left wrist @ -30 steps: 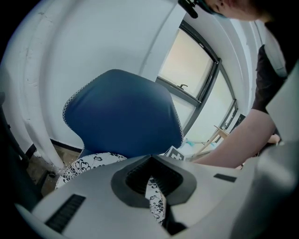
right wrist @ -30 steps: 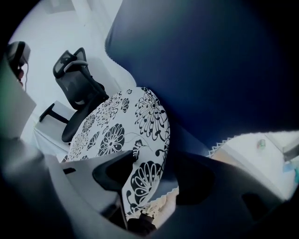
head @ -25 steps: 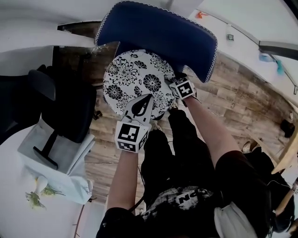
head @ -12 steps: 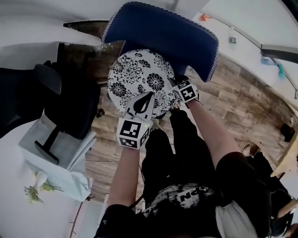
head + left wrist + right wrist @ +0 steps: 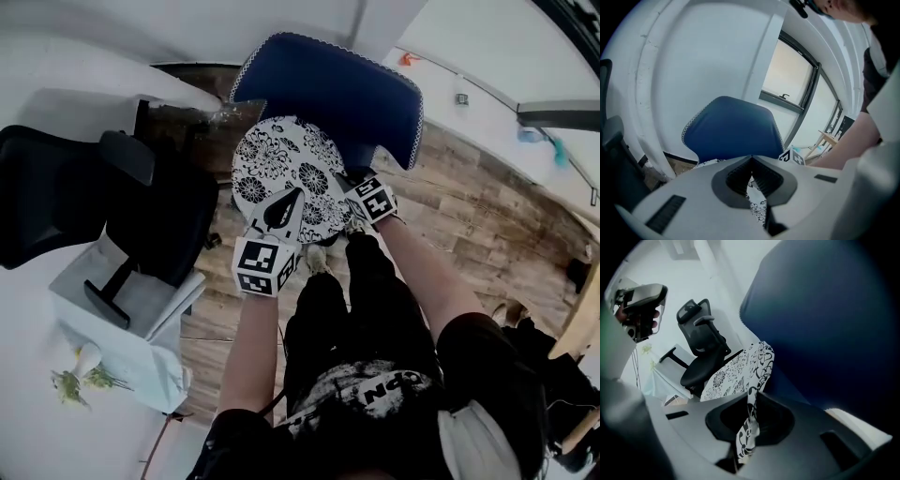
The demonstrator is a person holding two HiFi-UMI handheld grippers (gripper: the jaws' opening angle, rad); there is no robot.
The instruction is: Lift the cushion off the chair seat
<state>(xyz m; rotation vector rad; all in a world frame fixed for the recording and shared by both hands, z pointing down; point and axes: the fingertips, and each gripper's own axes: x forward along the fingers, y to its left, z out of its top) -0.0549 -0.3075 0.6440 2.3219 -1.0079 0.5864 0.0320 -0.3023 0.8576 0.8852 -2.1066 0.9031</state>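
The left gripper [image 5: 298, 194] has its jaws clamped together on the near rim of the cushion [image 5: 281, 159]; in the left gripper view a strip of the black-and-white flowered fabric [image 5: 757, 206] is pinched between the ribbed pads. The right gripper [image 5: 347, 180] bites the rim further round, on the side nearer the backrest. Its jaws have just been closing, and the right gripper view shows a fold of the same fabric [image 5: 750, 413] caught between them and pulled taut. Two grips set apart on the edge make sense for a soft round pad: one pinch alone would probably let it droop and swing, while two share the weight and keep it roughly flat. Both tools point downward and away from the person, which suits a pull up and back toward the body. The cushion lies over the seat of the blue chair [image 5: 337, 89], close in front of its backrest, and covers the seat entirely. Whether it has cleared the seat beneath cannot be told from these views. To the left, well apart, stands a black office chair [image 5: 141, 206] on the wooden floor [image 5: 487, 206].
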